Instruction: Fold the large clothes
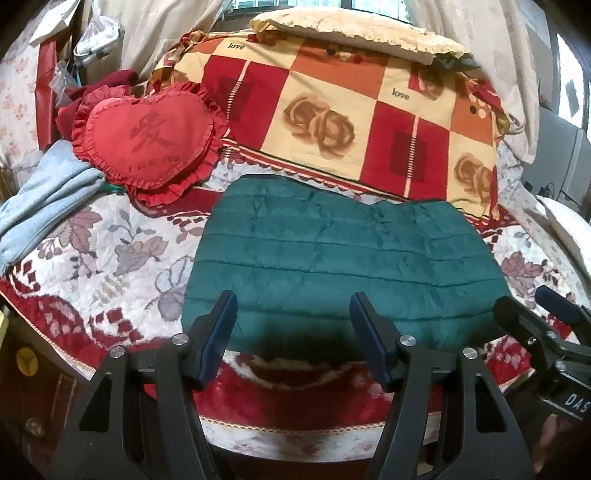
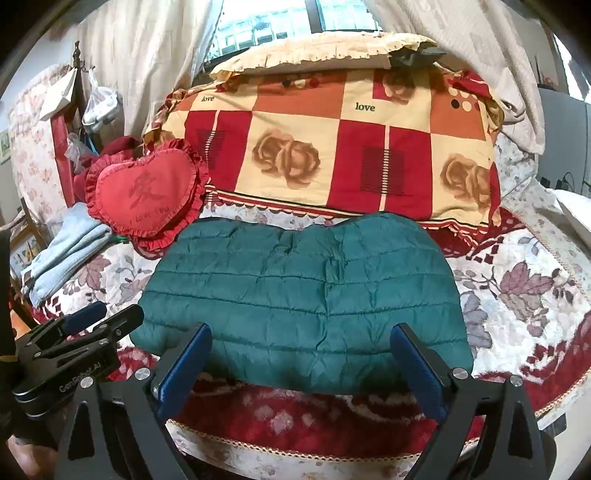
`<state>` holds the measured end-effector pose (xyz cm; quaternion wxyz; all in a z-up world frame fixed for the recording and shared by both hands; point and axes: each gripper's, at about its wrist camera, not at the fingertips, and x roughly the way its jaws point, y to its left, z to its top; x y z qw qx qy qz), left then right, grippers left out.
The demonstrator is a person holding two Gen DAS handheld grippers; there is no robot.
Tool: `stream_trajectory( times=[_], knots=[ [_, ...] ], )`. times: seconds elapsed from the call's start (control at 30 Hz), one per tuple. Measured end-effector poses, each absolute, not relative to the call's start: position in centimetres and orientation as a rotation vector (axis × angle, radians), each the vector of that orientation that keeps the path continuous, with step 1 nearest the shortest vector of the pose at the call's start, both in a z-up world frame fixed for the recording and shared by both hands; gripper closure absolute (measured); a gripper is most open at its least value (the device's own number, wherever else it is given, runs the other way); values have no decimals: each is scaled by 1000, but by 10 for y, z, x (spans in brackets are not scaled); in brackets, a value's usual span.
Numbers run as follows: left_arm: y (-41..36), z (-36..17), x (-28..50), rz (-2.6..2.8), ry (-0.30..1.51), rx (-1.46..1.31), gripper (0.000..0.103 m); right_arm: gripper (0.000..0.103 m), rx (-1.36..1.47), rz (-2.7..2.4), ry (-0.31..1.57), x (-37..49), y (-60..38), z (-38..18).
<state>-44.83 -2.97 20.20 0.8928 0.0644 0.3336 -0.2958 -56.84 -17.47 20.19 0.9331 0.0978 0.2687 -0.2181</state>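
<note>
A dark green quilted puffer garment [image 1: 332, 258] lies folded flat in a compact block on the flowered bedspread [image 1: 110, 258]; it also shows in the right wrist view [image 2: 306, 306]. My left gripper [image 1: 293, 306] is open and empty, hovering over the garment's near edge. My right gripper [image 2: 301, 338] is open and empty, also over the near edge. The right gripper shows at the right of the left wrist view [image 1: 535, 306]; the left gripper shows at the lower left of the right wrist view [image 2: 107, 315].
A red heart-shaped cushion [image 1: 147, 136] and a light blue folded cloth [image 1: 48, 206] lie left of the garment. A large red and cream checked quilt [image 1: 351, 110] with a cream pillow [image 1: 351, 29] on top lies behind. The bed's front edge [image 1: 295, 432] is below my grippers.
</note>
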Motion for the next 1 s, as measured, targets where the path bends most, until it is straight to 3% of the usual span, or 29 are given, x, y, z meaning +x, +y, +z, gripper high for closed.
stream_trajectory(
  times=[1.0],
  knots=[
    [-29, 206, -459, -598, 673, 148, 39, 3, 221, -453, 540, -578, -171, 202]
  ],
)
